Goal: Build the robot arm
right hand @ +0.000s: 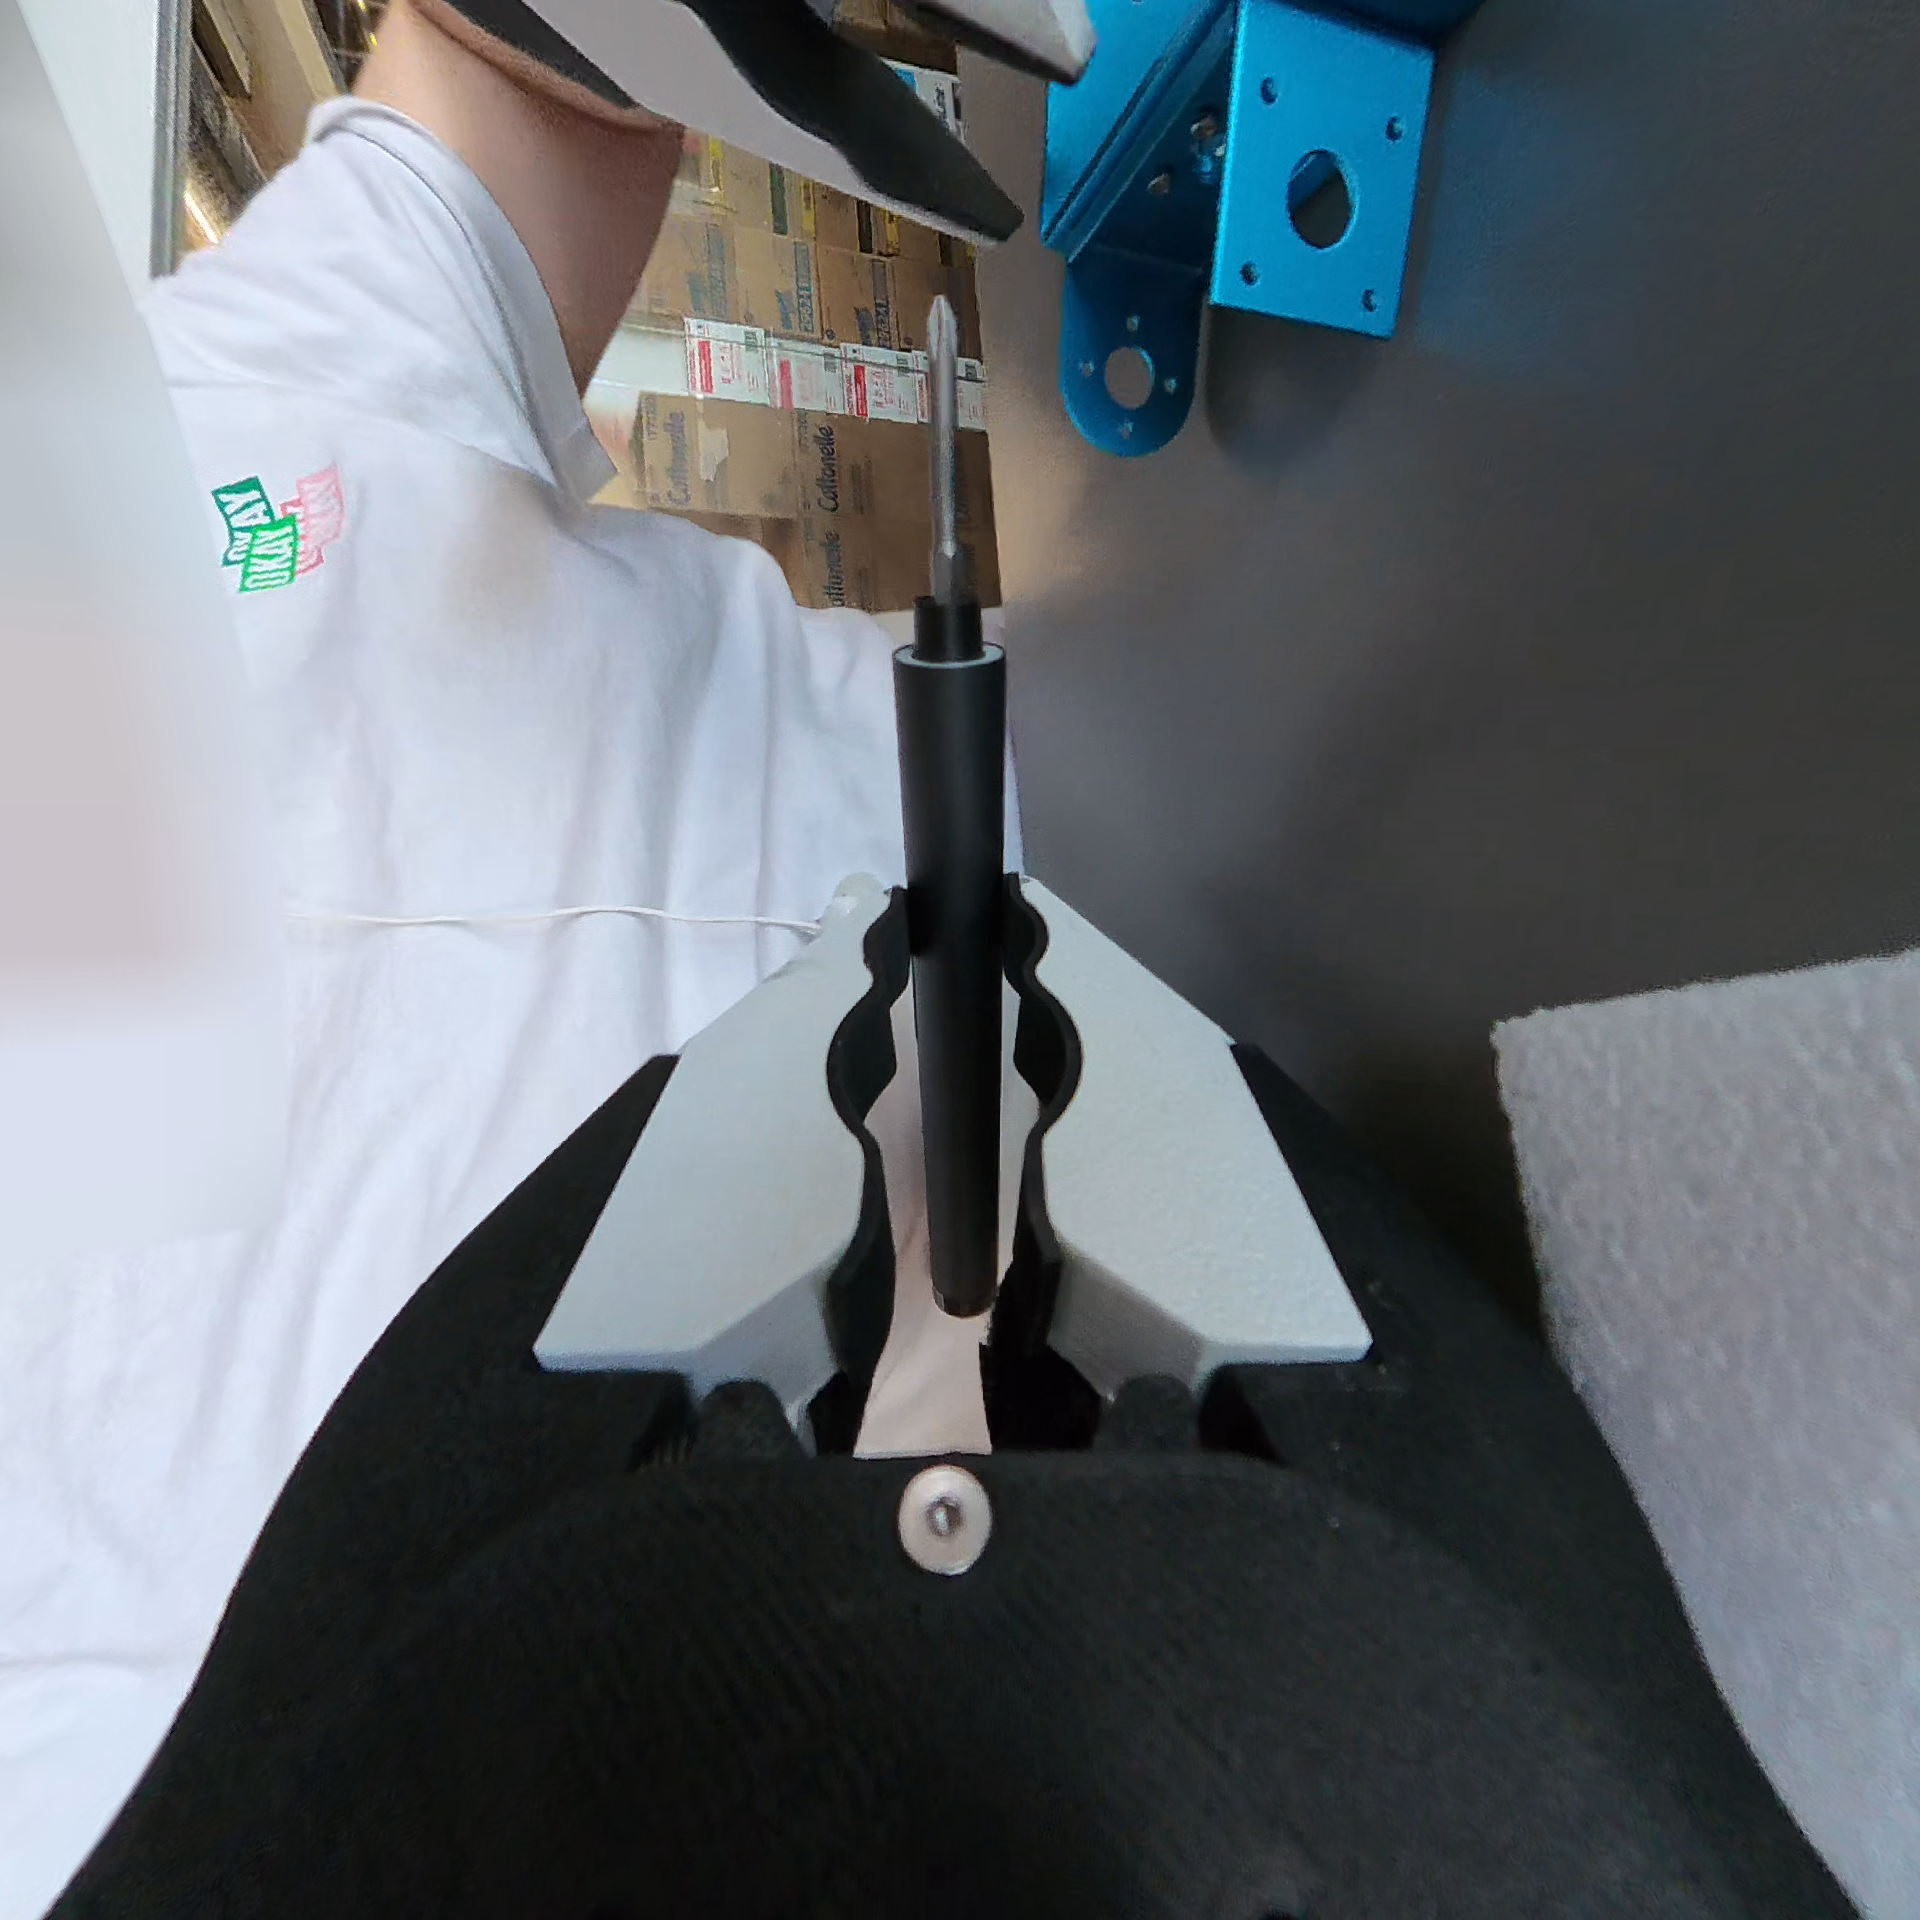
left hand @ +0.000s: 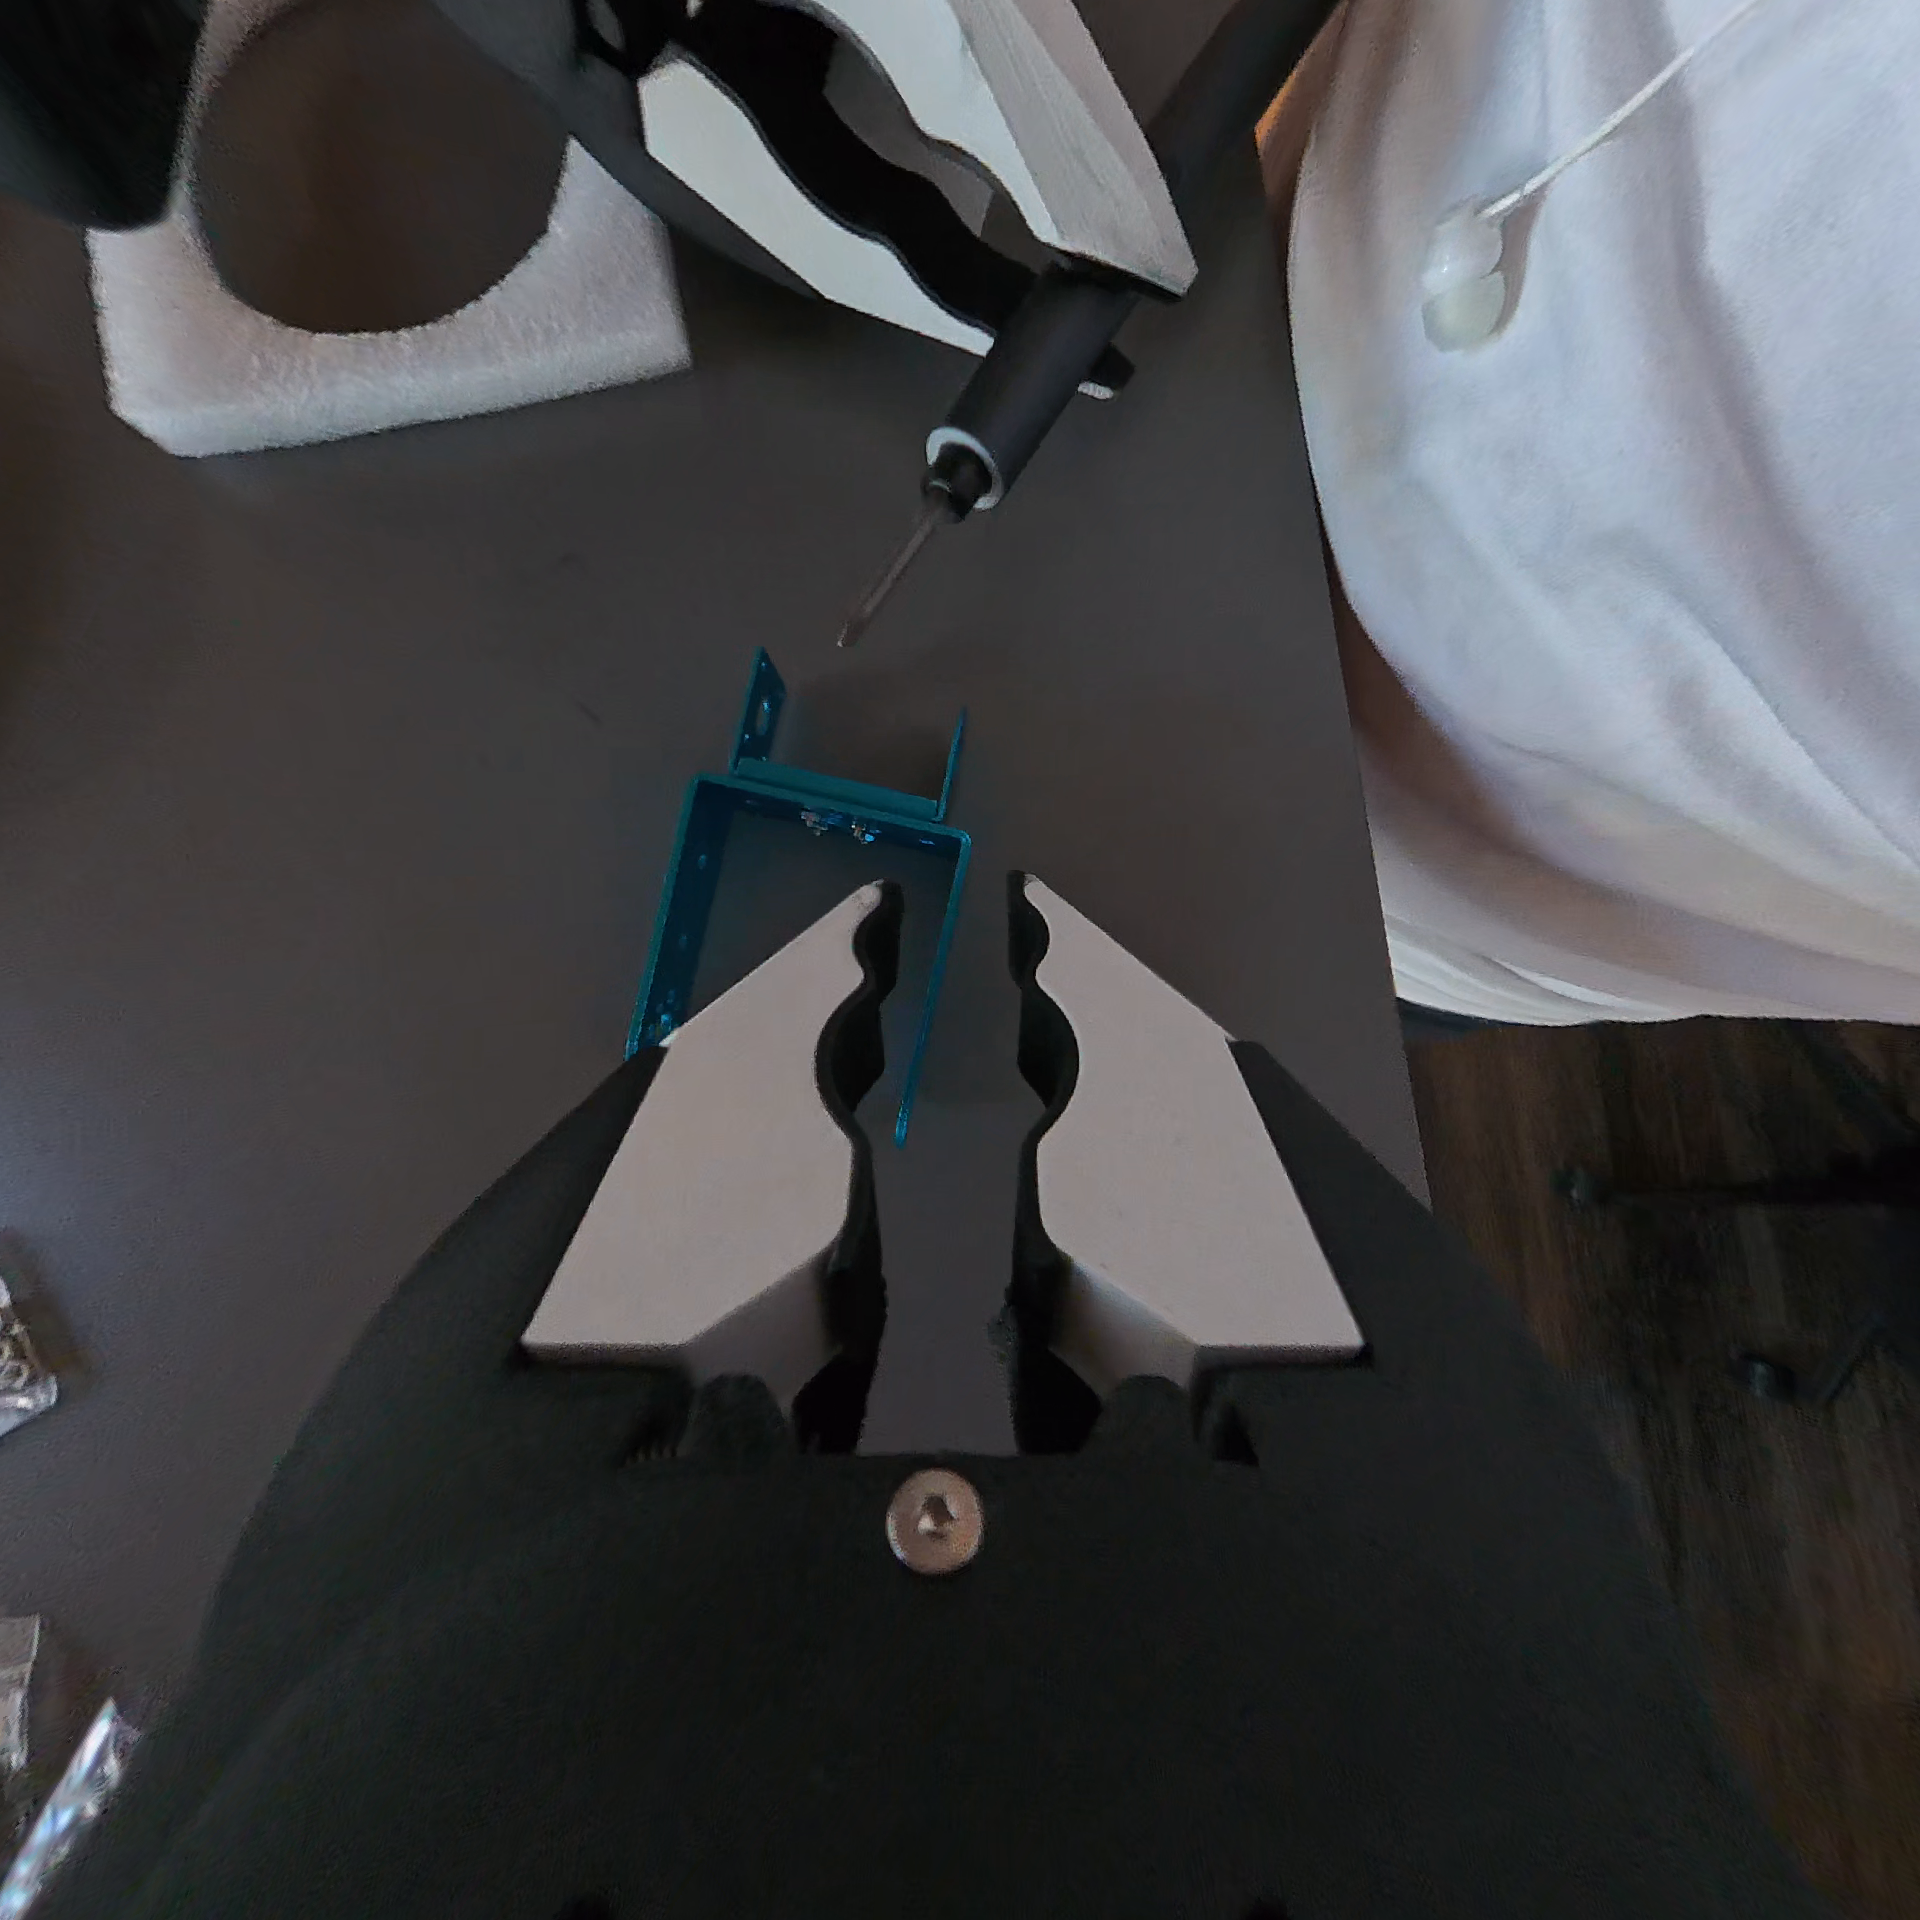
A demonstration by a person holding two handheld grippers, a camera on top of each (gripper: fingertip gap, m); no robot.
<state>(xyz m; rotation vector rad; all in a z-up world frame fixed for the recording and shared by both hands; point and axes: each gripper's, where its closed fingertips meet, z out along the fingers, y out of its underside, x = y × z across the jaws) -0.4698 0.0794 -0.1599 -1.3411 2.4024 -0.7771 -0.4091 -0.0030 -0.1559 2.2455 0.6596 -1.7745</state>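
- One screwdriver [right hand: 953, 935]: a black handle with a bare metal bit, lying lengthwise between the two fingers of the right tool [right hand: 953, 909], which is clamped on the handle near the fingertips. The bit points forward past them, its tip in the air near the bracket and not touching it.
- One blue metal bracket [left hand: 821, 914], made of two U-shaped pieces joined by small screws, standing on the dark tabletop [left hand: 416, 727]. The right wrist view shows round and small holes in its plates; its top runs off that picture.
- The left tool [left hand: 945, 894] has its two fingers slightly parted, one on each side of one bracket wall. Whether either finger touches that wall cannot be told.
- One white foam block [left hand: 395, 343] with a round hole lies on the tabletop beyond the bracket; the right tool hides part of it.
- Shiny plastic bags [left hand: 42, 1766] at the lower left edge are cut off; their number and contents cannot be made out.
- One person in a white shirt [right hand: 468, 779] stands at the tabletop's edge. The shirt bears a green and red printed badge, and a thin white cord with a toggle [left hand: 1465, 291] hangs across it.
- Stacked cardboard boxes [right hand: 790, 447] with printed labels fill the background; too many overlap to count.
- Dark wood floor [left hand: 1662, 1247] shows beside the tabletop.
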